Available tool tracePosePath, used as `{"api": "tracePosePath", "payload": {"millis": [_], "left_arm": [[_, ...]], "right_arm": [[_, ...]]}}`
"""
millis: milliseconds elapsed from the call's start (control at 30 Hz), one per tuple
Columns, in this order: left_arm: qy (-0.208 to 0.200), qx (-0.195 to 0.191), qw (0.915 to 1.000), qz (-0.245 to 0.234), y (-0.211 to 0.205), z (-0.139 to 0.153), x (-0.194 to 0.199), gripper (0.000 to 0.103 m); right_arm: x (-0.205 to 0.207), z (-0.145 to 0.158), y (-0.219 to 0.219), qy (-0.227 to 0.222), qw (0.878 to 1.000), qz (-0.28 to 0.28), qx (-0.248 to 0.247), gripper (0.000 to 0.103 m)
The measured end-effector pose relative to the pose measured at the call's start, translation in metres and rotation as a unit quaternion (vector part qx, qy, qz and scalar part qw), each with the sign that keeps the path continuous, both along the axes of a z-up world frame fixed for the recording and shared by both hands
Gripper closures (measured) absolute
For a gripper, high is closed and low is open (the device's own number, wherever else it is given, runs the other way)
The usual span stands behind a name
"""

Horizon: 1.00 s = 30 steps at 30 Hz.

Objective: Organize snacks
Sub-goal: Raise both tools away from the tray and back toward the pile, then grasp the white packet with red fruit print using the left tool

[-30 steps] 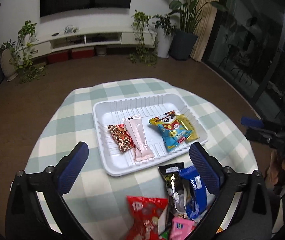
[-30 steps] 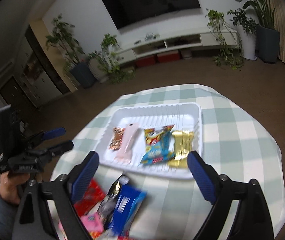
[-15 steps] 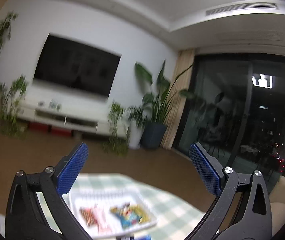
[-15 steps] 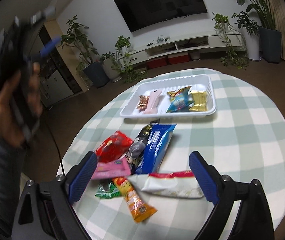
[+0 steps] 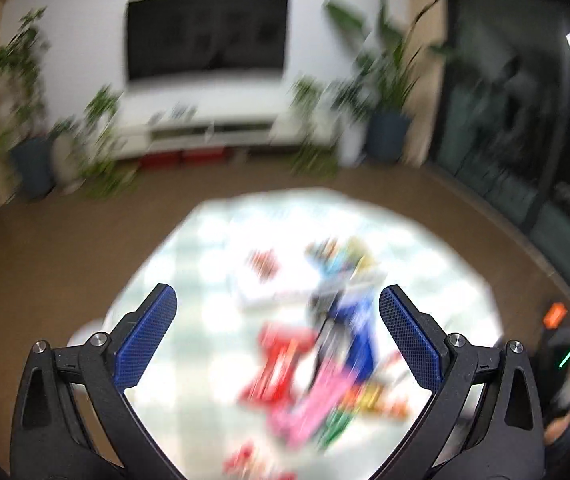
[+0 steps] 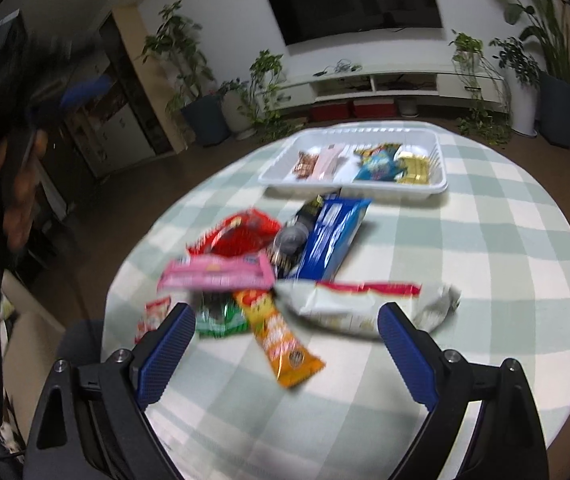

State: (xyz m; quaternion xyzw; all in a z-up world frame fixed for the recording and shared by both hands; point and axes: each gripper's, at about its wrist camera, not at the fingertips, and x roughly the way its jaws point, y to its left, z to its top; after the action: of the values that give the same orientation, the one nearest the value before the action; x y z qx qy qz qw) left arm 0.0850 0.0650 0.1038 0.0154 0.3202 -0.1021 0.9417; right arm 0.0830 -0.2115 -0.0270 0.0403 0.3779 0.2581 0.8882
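In the right wrist view a white tray (image 6: 439, 188) at the far side of the checked table (image 6: 485, 264) holds a brown pack (image 6: 305, 166), a pink bar (image 6: 329, 160), a blue pack (image 6: 377, 164) and a gold pack (image 6: 413, 166). Loose snacks lie nearer: a blue packet (image 6: 333, 236), red packet (image 6: 241, 234), pink packet (image 6: 217, 272), orange stick (image 6: 285, 344) and white bag (image 6: 369, 304). My right gripper (image 6: 287, 320) hangs open above the pile's near edge. The left wrist view is blurred. My left gripper (image 5: 277, 308) is open over the snack pile (image 5: 317, 384).
A hand (image 6: 17, 184) holds the left gripper up at the left, off the table. A green packet (image 6: 221, 316) and a small red-white packet (image 6: 153, 312) lie at the table's left edge. Potted plants (image 6: 201, 112) and a TV shelf (image 6: 385, 80) stand behind.
The left gripper swung up to face the room, then tipped back down over the table. The right gripper pulled back from the tray toward the loose pile. Both stayed open.
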Motion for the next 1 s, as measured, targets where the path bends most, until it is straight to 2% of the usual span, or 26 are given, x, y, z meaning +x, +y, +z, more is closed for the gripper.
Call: {"api": "tracePosePath", "payload": {"millis": [33,133,267,367,400,433,600,700,867,1000], "left_arm": [[0.038,0.006,0.9992,0.015,0.003,-0.026,-0.009,0.000],[0.112,-0.006,0.9927,0.044,0.014,-0.086,-0.029,0.001],[0.158,-0.005,0.9833,0.091,0.028,-0.136,-0.039,0.004],[0.170,0.012,0.9802,0.101,0.033,-0.151,-0.037,0.014],[0.179,0.015,0.9786,0.101,0.031,-0.159,-0.036,0.023],[0.187,0.016,0.9770,0.101,0.032,-0.156,-0.034,0.028],[0.229,0.025,0.9673,0.105,0.024,-0.171,-0.020,0.028],[0.237,0.025,0.9652,0.108,0.022,-0.181,-0.018,0.028],[0.234,0.017,0.9662,0.107,0.026,-0.182,-0.015,0.030],[0.227,0.018,0.9690,0.096,0.026,-0.180,-0.014,0.053]], "right_arm": [[-0.003,-0.003,0.004,0.001,1.000,0.004,-0.007,0.008],[-0.008,-0.011,0.014,0.001,1.000,0.013,-0.022,0.009],[-0.012,-0.017,0.024,0.007,0.999,0.023,-0.023,0.013],[-0.019,-0.019,0.031,0.002,0.999,0.029,-0.029,0.013],[-0.021,-0.020,0.032,0.003,0.999,0.031,-0.030,0.013],[-0.022,-0.021,0.032,0.003,0.999,0.031,-0.030,0.013],[-0.023,-0.024,0.033,0.007,0.999,0.029,-0.030,0.013],[-0.024,-0.023,0.033,0.005,0.999,0.029,-0.030,0.014],[-0.024,-0.024,0.032,0.005,0.999,0.029,-0.029,0.014],[-0.025,-0.025,0.034,0.007,0.999,0.030,-0.033,0.014]]}}
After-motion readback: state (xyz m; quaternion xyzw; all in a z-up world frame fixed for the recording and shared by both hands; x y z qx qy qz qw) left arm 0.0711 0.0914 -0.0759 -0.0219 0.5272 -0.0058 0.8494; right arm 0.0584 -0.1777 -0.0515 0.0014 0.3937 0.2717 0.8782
